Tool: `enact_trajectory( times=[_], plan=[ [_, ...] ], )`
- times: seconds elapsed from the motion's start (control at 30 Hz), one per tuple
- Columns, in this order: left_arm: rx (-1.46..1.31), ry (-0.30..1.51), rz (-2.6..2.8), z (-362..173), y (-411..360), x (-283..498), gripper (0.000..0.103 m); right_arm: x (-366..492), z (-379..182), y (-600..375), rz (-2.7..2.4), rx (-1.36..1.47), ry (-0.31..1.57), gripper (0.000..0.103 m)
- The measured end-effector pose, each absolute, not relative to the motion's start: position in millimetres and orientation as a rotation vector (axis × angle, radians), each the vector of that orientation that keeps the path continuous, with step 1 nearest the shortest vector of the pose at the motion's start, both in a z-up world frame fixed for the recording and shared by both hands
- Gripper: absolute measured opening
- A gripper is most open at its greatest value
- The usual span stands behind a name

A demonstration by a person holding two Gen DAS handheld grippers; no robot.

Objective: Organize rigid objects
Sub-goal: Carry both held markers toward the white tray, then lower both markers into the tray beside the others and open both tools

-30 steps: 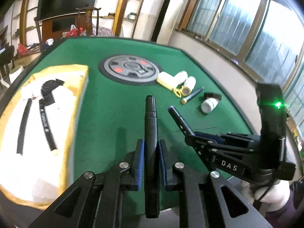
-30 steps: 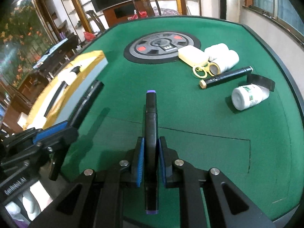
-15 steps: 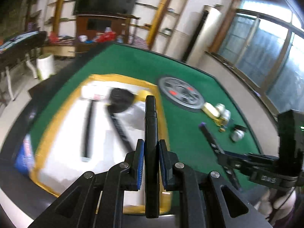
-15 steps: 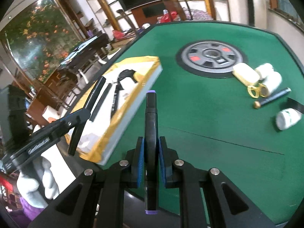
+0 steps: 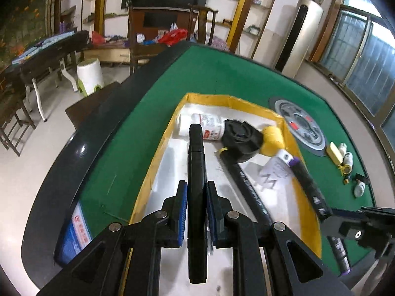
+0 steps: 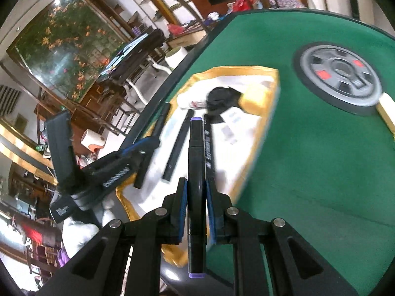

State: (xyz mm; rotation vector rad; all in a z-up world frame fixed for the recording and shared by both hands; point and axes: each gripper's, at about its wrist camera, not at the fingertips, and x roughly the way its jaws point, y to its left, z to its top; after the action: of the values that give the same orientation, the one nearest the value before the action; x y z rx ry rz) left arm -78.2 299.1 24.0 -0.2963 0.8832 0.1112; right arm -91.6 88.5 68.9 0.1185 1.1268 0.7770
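Two tools each clamp a pen: left tool (image 5: 196, 212) a black marker (image 5: 196, 172), right tool (image 6: 196, 209) a purple-capped marker (image 6: 196, 172), over the half-filled yellow-rimmed white tray (image 5: 287, 128); more items wait at right on the green worktop (image 5: 222, 79).

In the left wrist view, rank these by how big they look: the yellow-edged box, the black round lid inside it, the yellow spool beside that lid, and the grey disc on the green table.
Largest to smallest as they appear:
1. yellow-edged box
2. grey disc, though it lies farther off, so its true size is unsure
3. black round lid
4. yellow spool
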Motion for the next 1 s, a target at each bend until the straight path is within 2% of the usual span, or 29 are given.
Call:
enact_trajectory(
  times=[0.23,0.63,0.67,0.73,0.77,0.93,0.97,1.0],
  plan=[
    [-0.291,0.935,0.082,9.8,305.6,-62.1,0.015,-69.7,43.4,144.0,0.772,0.099,1.203,0.015],
    [-0.314,0.95,0.05,7.7,310.5,-51.7,0.015,-44.3,16.2,167.5,0.699,0.096,1.244,0.014],
    [-0.318,0.946,0.052,8.4,311.1,-52.0,0.017,-43.5,15.3,167.7,0.697,0.095,1.245,0.014],
    [-0.325,0.939,0.07,9.7,314.0,-53.8,0.028,-42.9,15.0,168.6,0.692,0.092,1.244,0.014],
    [-0.333,0.939,0.085,10.1,316.5,-54.8,0.038,-41.9,15.5,168.4,0.692,0.092,1.242,0.015],
    [-0.375,0.911,0.092,18.9,319.1,-66.4,0.046,-42.6,18.4,163.9,0.714,0.14,1.21,0.016],
    [-0.37,0.903,0.099,21.8,316.9,-69.1,0.05,-44.0,20.3,161.4,0.718,0.141,1.197,0.017],
    [-0.359,0.896,0.117,25.2,314.1,-72.3,0.059,-46.8,23.7,157.3,0.718,0.142,1.173,0.018]
  ],
)
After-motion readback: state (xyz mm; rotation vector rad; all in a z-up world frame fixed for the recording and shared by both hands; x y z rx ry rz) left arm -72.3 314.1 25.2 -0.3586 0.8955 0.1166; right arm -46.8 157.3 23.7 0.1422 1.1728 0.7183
